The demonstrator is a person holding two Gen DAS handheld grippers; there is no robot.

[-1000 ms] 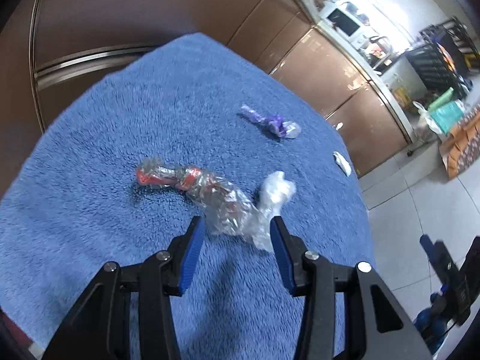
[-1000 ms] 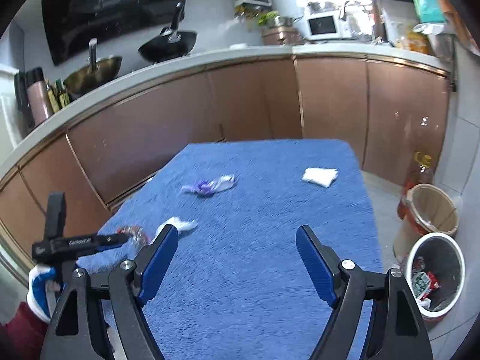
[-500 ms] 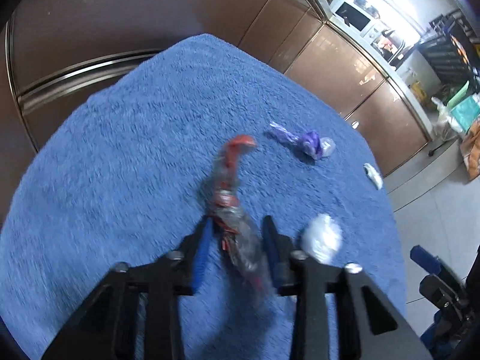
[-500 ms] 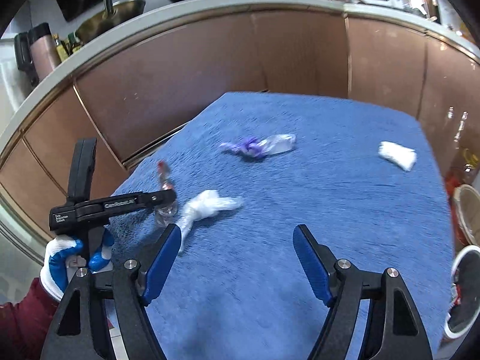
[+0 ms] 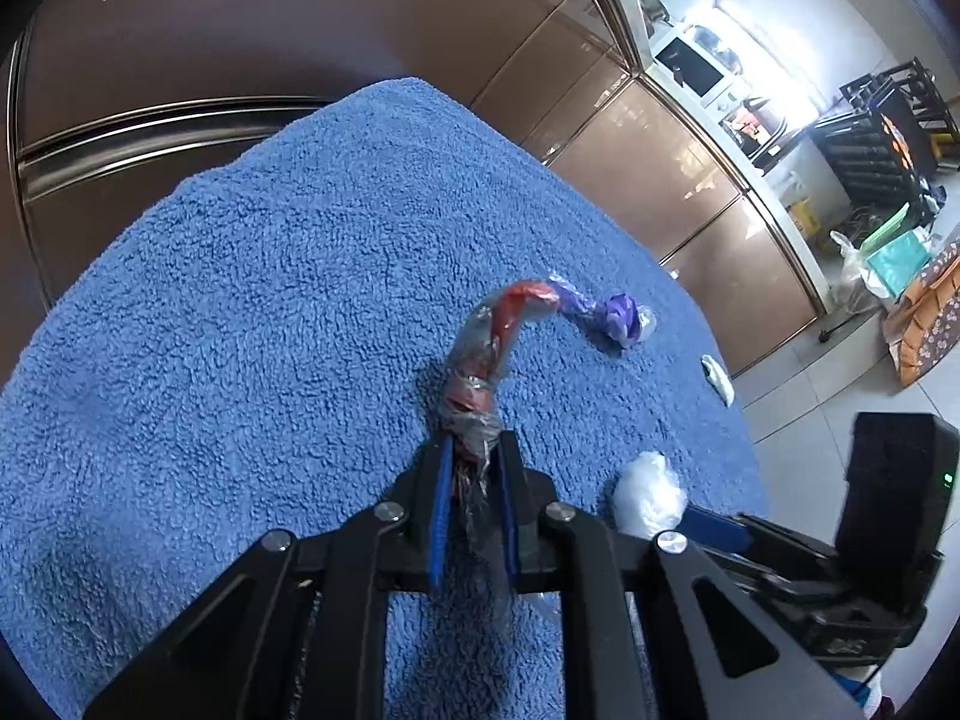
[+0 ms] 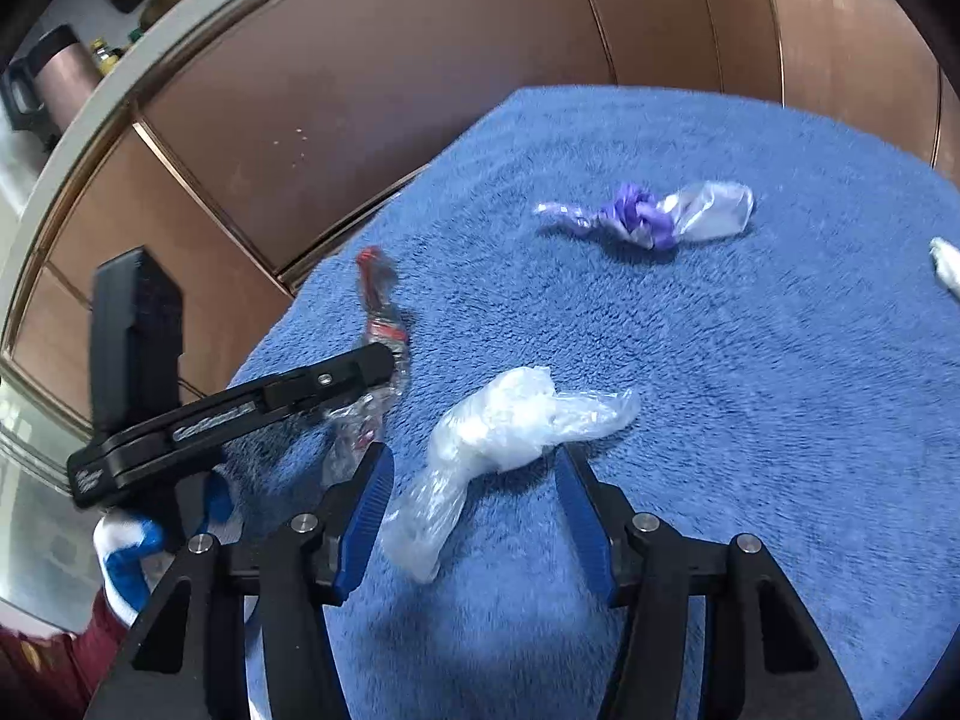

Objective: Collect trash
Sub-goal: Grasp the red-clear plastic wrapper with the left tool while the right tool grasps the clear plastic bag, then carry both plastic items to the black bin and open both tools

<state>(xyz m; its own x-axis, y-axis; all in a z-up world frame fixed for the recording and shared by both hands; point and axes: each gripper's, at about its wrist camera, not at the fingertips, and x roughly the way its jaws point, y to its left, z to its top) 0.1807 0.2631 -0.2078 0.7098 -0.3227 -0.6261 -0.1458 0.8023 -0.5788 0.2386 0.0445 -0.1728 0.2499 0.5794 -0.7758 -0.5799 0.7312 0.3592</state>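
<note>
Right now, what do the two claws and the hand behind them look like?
Both claws, left and right, are black angular frames with silver bolts and blue ribbed pads. The left hand wears a white-and-blue glove over a maroon sleeve.

Brown glossy cabinets (image 5: 648, 168), pale tiled floor (image 5: 840, 384), microwave (image 5: 690, 69) on counter

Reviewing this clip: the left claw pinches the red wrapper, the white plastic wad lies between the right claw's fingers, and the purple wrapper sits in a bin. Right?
Not quite. The purple wrapper lies on the blue towel, not in a bin, as the right wrist view shows. The left claw does pinch the red wrapper, and the white wad is between the closing right claw.
</note>
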